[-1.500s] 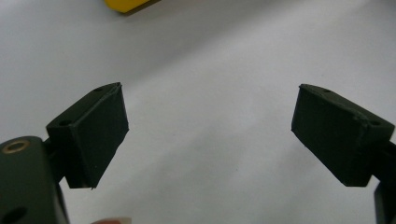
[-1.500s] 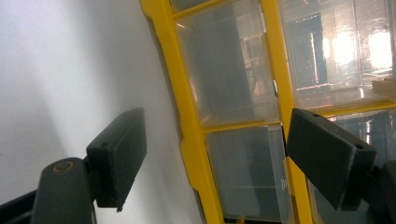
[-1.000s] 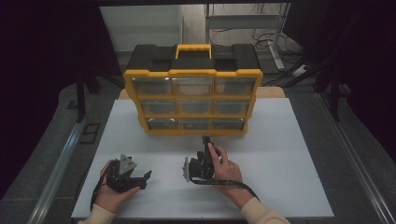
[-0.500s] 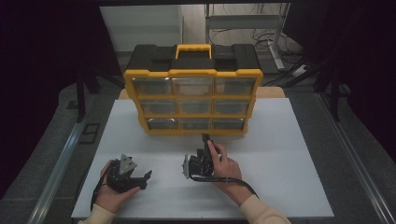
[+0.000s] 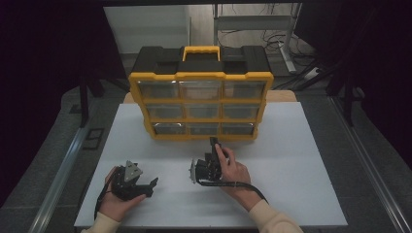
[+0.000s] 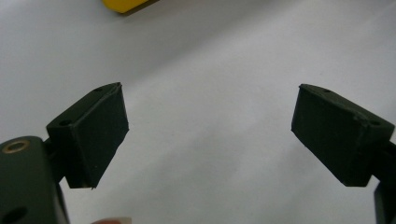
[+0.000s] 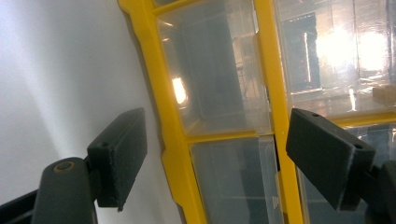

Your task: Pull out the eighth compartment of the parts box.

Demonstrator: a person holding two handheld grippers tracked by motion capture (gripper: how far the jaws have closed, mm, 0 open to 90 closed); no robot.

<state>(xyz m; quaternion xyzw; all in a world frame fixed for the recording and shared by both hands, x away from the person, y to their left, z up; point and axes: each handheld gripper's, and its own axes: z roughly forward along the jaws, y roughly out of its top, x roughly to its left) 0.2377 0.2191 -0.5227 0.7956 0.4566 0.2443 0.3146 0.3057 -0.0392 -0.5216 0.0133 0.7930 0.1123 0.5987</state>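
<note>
We're barely started; the yellow organizer (image 5: 200, 104) stands upright at the back of the surface (image 5: 301, 160), drawers all closed; right tool (image 7: 212, 161) spread, nearing it; left tool (image 6: 210, 135) released, empty.

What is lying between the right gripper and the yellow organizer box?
Nothing: in the high view, bare white table separates the right gripper from the organizer box.

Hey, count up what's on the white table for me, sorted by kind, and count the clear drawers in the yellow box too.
Yellow and black organizer box: 1
Clear drawers in its front: 9, in three rows of three
Tongs: 2, the left tongs and the right tongs, each held in a hand, both open
Total: 12
</note>
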